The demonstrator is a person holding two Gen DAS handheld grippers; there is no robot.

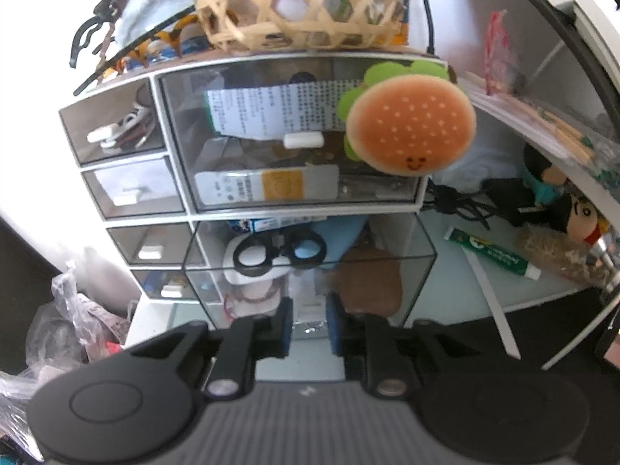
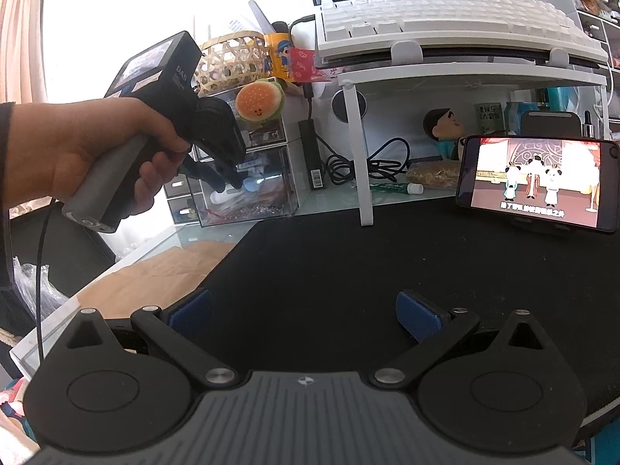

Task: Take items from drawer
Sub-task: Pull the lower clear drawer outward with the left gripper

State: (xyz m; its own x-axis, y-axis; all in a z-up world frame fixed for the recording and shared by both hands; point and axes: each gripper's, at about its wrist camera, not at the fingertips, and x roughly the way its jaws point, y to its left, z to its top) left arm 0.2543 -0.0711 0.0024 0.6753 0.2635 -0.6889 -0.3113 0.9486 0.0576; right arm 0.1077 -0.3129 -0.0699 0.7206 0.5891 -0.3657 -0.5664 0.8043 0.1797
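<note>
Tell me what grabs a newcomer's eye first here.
The smiling burger plush stuck to the front of the clear drawer organizer, just below the woven basket. Next, black scissors inside the pulled-out bottom drawer, where the left gripper reaches. Right of it, a phone plays a cartoon.

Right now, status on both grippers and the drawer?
Left gripper jaws narrow at open lower drawer, nothing visibly gripped. Right gripper open, idle over black mat. Scissors on top inside.
</note>
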